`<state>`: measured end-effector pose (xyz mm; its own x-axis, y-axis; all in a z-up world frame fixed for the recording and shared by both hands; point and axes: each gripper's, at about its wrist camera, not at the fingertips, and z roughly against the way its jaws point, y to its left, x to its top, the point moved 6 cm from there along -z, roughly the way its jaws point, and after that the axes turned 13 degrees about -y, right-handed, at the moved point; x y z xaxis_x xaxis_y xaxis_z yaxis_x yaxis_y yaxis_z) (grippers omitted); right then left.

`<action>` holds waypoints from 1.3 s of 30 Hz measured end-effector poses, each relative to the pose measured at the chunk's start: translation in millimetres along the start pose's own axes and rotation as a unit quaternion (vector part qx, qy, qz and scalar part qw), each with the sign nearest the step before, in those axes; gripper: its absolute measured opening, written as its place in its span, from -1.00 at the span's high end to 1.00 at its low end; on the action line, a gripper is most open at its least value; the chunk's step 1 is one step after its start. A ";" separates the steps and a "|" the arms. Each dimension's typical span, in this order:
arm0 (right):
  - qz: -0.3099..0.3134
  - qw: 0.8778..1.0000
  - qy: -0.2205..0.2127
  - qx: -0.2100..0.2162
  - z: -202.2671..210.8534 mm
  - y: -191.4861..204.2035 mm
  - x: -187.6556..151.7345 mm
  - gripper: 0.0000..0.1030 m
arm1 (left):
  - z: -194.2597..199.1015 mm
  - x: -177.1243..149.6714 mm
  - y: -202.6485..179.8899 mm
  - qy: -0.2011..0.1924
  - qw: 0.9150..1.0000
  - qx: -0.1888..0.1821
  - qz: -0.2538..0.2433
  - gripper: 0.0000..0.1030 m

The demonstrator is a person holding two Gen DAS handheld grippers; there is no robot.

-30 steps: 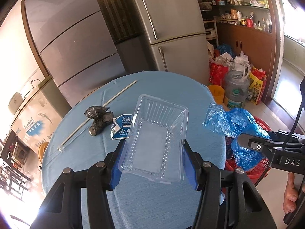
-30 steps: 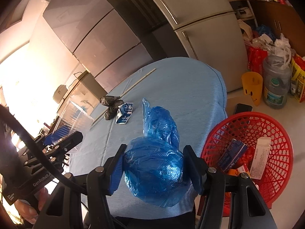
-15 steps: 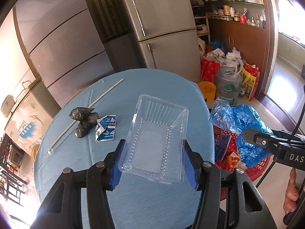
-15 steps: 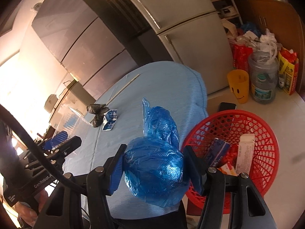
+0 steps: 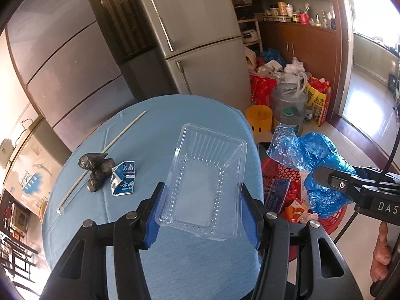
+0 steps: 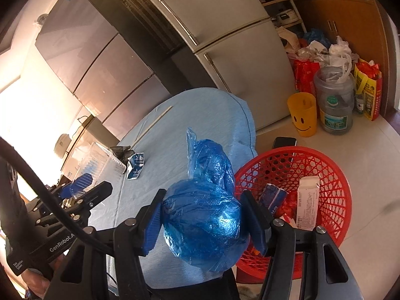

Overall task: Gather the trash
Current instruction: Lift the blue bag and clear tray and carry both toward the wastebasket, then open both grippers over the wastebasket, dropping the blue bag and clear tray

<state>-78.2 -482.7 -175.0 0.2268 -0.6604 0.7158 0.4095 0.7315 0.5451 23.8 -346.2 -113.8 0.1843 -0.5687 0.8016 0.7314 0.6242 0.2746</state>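
Jaws of the left gripper (image 5: 202,221) are closed on a clear plastic tray (image 5: 205,187), which is pinched by its near end between the blue pads (image 5: 153,221) and held tilted above the near part of the table (image 5: 155,135). Jaws of the right gripper (image 6: 203,221) are closed on a blue plastic bag (image 6: 203,221), a bulging bundle squeezed between the two pads, with its twisted top standing up beyond them. In the right wrist view the bag is seen over the near right edge of the table, just beside the rim of a red basket (image 6: 332,200). The basket stands on the floor against the right edge of the table and is already filled with a white carton (image 6: 308,200), a blue packet (image 6: 273,197) and other wrappers. In the left wrist view the bag is seen above the basket.

On the blue tablecloth, near the left edge, a crumpled black bag (image 5: 96,168) is lying with a flattened blue-and-white milk carton (image 5: 124,181) touching its right side. A long white stick (image 5: 105,157) is laid from the far part of the table toward the left edge, passing under or beside the black bag; which cannot be told. Beyond the table, grey fridges (image 5: 195,37) are seen, with a yellow cup (image 6: 302,113) and a water jug (image 6: 333,100) on the floor to the right.
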 end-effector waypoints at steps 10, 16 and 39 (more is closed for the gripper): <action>-0.013 1.000 -0.004 -0.010 4.9 -12.0 2.8 -0.23 | -4.8 4.1 -20.3 0.003 1.000 -0.019 -0.014 -0.11; -0.018 1.000 -0.007 -0.013 7.5 -16.0 4.1 -0.23 | -8.6 5.5 -31.0 0.006 0.999 -0.028 -0.019 -0.11; -0.049 0.997 -0.020 -0.047 14.9 -54.6 8.9 -0.23 | -43.8 -6.0 -77.6 0.043 0.989 -0.141 0.013 -0.11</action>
<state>-111.7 -526.0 -191.8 0.1470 -0.7195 0.6788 0.5098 0.6432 0.5713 -5.3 -414.7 -163.2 0.2512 -0.6056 0.7551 0.8773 0.4721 0.0868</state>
